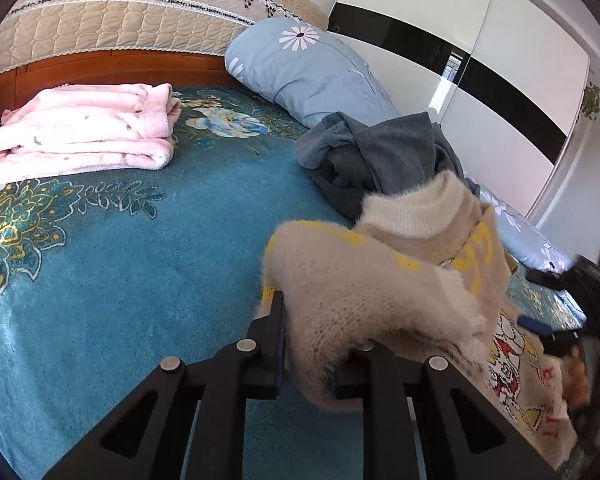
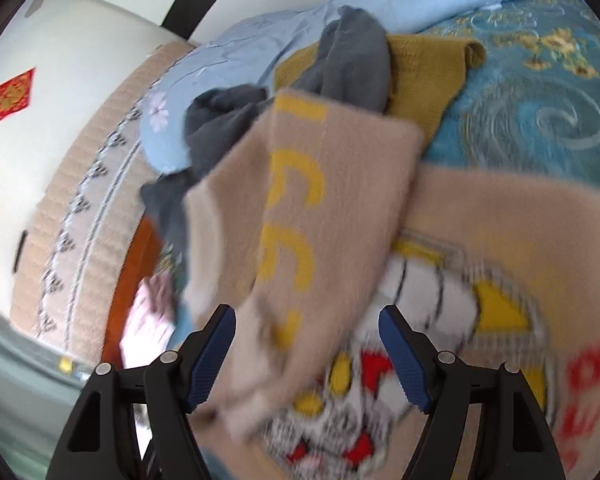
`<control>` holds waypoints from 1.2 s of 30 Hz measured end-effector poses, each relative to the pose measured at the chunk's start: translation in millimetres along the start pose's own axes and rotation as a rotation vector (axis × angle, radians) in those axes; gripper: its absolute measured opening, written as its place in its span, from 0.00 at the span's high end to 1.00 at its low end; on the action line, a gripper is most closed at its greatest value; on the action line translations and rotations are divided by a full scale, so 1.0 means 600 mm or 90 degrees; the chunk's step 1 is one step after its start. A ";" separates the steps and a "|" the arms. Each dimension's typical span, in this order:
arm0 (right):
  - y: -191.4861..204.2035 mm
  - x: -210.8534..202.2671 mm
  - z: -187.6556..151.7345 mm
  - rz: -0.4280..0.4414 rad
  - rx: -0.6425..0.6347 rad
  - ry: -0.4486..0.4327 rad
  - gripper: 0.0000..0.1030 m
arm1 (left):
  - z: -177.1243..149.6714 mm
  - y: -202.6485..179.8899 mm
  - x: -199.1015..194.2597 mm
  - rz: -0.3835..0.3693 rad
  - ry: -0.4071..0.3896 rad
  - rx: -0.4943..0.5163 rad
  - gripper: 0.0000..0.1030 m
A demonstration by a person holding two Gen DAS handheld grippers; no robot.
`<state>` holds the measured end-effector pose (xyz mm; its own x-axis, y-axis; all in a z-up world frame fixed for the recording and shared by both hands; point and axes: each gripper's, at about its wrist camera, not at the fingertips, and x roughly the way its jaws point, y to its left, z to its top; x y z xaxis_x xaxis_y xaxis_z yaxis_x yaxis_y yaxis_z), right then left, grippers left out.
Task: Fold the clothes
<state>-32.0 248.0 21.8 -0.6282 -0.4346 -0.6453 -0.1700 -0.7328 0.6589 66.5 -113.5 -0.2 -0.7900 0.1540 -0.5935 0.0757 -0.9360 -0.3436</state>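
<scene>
While my left claw is clenched on a fuzzy fold of the beige sweater, I hold that sleeve part lifted so it can be laid over the body. At ten o'clock on the bed sits the folded pink blanket, out of the way. At one o'clock lies the grey garment, waiting its turn, I judge. My right claw stands released, its jaws wide above the sweater's cartoon front, the sleeve lying between them untouched, beside a mustard garment at one o'clock.

One beige sweater, one grey garment (crumpled), one pink blanket.
</scene>
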 end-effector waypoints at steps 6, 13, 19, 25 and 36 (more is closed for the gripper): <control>-0.053 0.037 0.044 -0.009 0.069 -0.017 0.26 | 0.000 0.010 0.014 -0.010 0.028 -0.030 0.80; -0.034 0.062 0.066 0.038 0.032 -0.021 0.33 | 0.003 0.025 0.024 -0.038 0.047 -0.073 0.79; -0.049 0.081 0.066 0.130 0.056 -0.030 0.52 | 0.005 0.027 0.027 -0.051 0.052 -0.087 0.77; -0.091 0.065 0.055 0.216 0.133 -0.050 0.74 | 0.005 0.030 0.028 -0.058 0.057 -0.095 0.77; -0.040 0.075 0.033 0.134 0.059 0.034 0.75 | 0.006 0.029 0.029 -0.053 0.057 -0.091 0.77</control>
<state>-70.9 256.4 -15.5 -0.6159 -0.6016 -0.5087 -0.1102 -0.5735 0.8117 51.6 -127.9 -14.0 -0.7408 0.2629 -0.6181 0.1027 -0.8650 -0.4911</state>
